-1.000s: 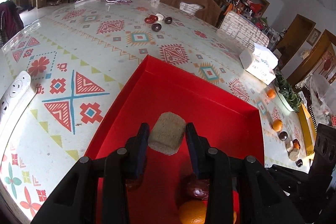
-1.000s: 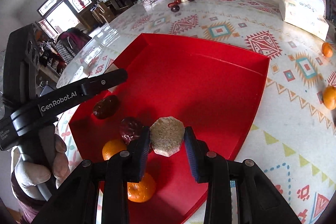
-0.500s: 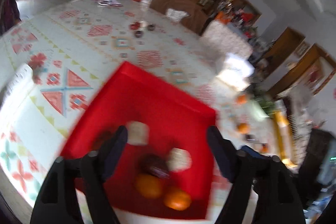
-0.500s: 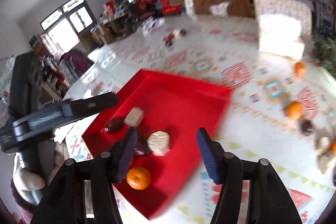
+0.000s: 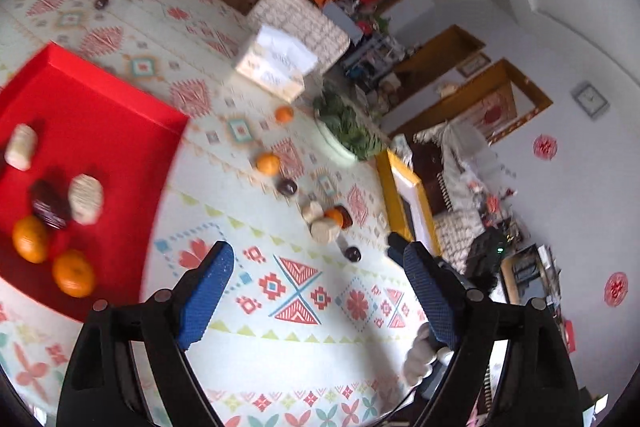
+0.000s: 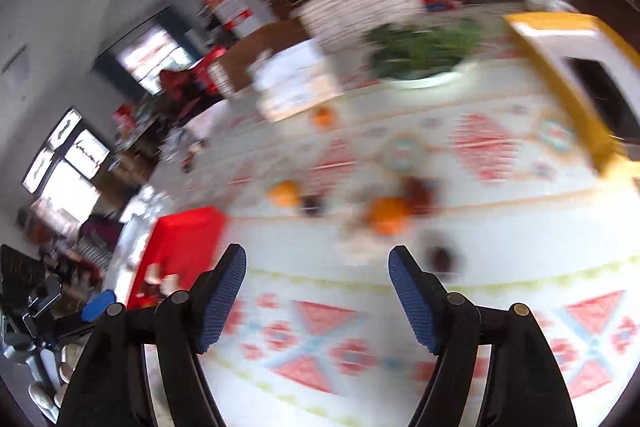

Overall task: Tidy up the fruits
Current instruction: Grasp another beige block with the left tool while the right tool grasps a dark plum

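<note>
Both my left gripper (image 5: pixel 316 295) and right gripper (image 6: pixel 316 295) have just been opening and hold nothing. The loose fruit cluster (image 5: pixel 326 221) lies on the tabletop (image 5: pixel 280 339) just above centre in both views, the red tray (image 5: pixel 100 115) off left. In the right view the orange (image 6: pixel 388 215) sits almost between the jaws, so my right hand seems better lined up.

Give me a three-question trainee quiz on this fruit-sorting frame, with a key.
1. True or false: the left gripper is clamped on an orange.
2. How many round orange fruits lie inside the shallow red tray in the left wrist view?
3. Multiple choice: the white bowl of green leaves stands A) inside the red tray, B) on the patterned tablecloth outside the tray, C) between the right gripper's jaws.

Key: 1 false, its jaws have just been opening and nothing is between them. 2 two. 3 B.
</note>
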Demonstrator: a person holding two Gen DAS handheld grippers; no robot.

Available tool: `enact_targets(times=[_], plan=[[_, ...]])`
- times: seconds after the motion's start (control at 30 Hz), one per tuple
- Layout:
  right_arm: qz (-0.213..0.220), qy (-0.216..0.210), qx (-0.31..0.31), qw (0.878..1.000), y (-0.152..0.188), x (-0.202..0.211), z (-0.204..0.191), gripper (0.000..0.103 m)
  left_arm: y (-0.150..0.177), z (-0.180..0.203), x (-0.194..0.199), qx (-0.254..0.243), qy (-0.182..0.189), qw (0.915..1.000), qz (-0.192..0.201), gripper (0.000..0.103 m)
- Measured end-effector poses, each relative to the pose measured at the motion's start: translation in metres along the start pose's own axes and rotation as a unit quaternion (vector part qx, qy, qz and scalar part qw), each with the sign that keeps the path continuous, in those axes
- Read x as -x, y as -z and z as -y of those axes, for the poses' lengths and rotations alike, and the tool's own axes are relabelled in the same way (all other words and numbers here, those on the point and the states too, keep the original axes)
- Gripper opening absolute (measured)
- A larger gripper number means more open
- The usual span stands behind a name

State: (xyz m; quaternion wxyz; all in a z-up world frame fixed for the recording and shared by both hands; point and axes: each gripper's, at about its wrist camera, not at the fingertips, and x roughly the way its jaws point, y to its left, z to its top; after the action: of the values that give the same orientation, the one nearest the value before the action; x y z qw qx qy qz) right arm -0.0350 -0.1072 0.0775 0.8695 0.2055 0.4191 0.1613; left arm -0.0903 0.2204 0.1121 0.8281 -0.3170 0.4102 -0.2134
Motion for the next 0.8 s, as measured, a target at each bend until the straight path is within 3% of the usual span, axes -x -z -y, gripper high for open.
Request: enact_targets(times=[0.17,0.37,0.43,0.53,0.7,0.8], plan=[[-0.007,0.023,-0.023,0.999,0.004,0.007,0.047,0.079,0.018,0.008,-0.054,-0.014,-0.039,0.9986,-0.033,0.086],[-0.024,0.048,0.035,0.998,0.011,-0.018,0.048,0.069,0.025,0.018,-0.096,-0.054,-0.068,0.9946,-0.057,0.084],[-0.030,0.054,0.059,0.996,0.015,-0.025,0.047,0.065,0.024,0.022,-0.106,-0.068,-0.075,0.9931,-0.060,0.072],[-0.034,0.062,0.079,0.994,0.019,-0.037,0.043,0.059,0.023,0.030,-0.120,-0.079,-0.081,0.9915,-0.065,0.064],[-0.026,0.081,0.091,0.992,0.023,-0.043,0.047,0.030,0.026,0.037,-0.153,-0.091,-0.091,0.9882,-0.084,0.062],[-0.018,0.077,0.086,0.993,0.023,-0.040,0.051,0.024,0.027,0.039,-0.173,-0.086,-0.095,0.9874,-0.093,0.062]])
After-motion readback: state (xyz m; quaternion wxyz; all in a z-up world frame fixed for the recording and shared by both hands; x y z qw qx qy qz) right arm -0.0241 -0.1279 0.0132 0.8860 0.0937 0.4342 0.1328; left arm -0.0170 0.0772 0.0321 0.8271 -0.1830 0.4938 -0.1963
